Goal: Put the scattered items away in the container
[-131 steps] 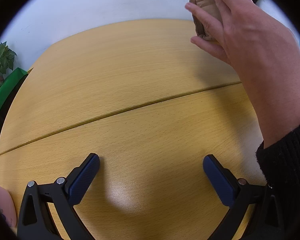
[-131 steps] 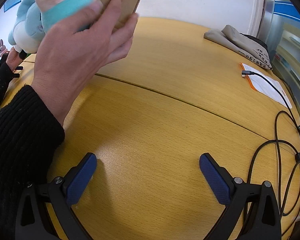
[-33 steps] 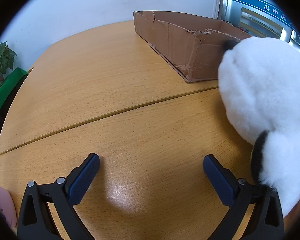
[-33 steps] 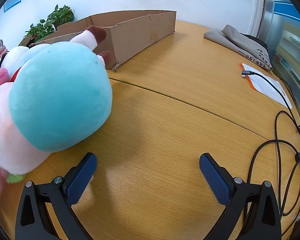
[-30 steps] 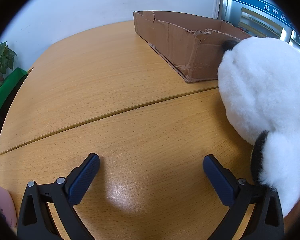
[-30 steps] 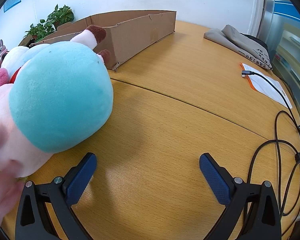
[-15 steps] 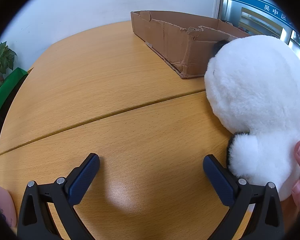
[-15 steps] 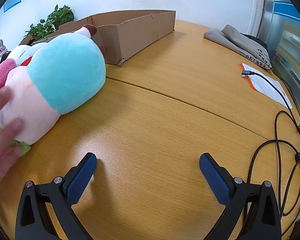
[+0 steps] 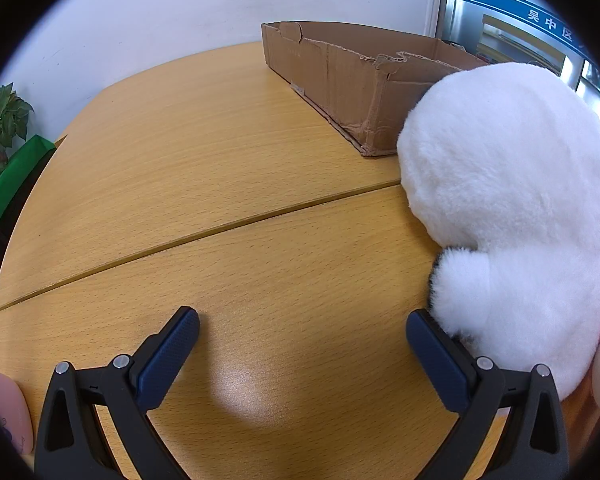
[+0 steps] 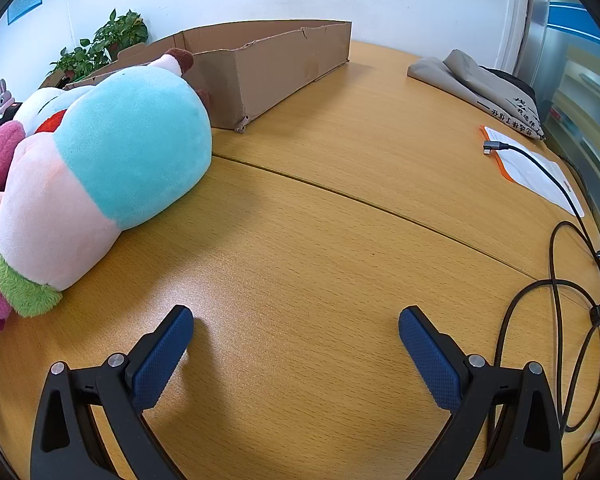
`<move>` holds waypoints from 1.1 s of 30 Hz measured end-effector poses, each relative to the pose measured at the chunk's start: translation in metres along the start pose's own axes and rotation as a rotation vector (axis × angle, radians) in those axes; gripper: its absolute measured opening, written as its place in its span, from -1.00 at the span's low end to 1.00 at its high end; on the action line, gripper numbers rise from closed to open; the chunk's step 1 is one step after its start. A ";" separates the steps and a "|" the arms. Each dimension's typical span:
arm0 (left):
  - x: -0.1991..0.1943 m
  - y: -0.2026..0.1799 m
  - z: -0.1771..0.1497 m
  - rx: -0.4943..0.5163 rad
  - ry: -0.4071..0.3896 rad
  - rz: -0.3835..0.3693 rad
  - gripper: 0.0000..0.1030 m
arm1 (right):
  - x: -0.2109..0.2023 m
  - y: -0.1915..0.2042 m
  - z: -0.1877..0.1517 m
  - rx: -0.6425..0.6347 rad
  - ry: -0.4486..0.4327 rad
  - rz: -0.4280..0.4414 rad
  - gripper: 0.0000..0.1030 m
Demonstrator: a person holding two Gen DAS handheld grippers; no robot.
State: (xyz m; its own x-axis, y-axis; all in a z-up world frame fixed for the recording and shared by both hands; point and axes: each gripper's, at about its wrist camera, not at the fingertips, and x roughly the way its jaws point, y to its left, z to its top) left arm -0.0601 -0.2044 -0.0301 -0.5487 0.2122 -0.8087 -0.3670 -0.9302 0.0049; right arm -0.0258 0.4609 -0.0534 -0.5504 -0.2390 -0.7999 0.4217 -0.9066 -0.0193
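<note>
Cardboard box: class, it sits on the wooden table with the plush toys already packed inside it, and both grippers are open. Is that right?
Not quite. The plush toys are not inside the cardboard box; the teal and pink plush and the white plush lie on the wooden table beside it, as the right wrist view shows. The left gripper and right gripper are indeed open.

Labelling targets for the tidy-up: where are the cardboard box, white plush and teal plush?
cardboard box [image 9: 332,80], left wrist view, near side wall.
white plush [image 9: 508,168], left wrist view, rounded body.
teal plush [image 10: 140,140], right wrist view, teal back.
</note>
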 end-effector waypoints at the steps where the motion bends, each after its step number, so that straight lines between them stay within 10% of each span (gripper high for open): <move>1: 0.000 0.000 0.000 0.000 0.000 0.000 1.00 | 0.000 0.000 0.000 0.000 0.000 0.000 1.00; 33: -0.022 -0.024 -0.017 -0.069 -0.011 0.064 0.99 | -0.030 0.080 -0.036 0.224 0.006 -0.164 1.00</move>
State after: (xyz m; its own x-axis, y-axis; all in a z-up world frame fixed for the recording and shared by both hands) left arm -0.0265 -0.1914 -0.0227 -0.5779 0.1546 -0.8013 -0.2783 -0.9604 0.0154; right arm 0.0506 0.4085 -0.0525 -0.5935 -0.0811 -0.8007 0.1567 -0.9875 -0.0161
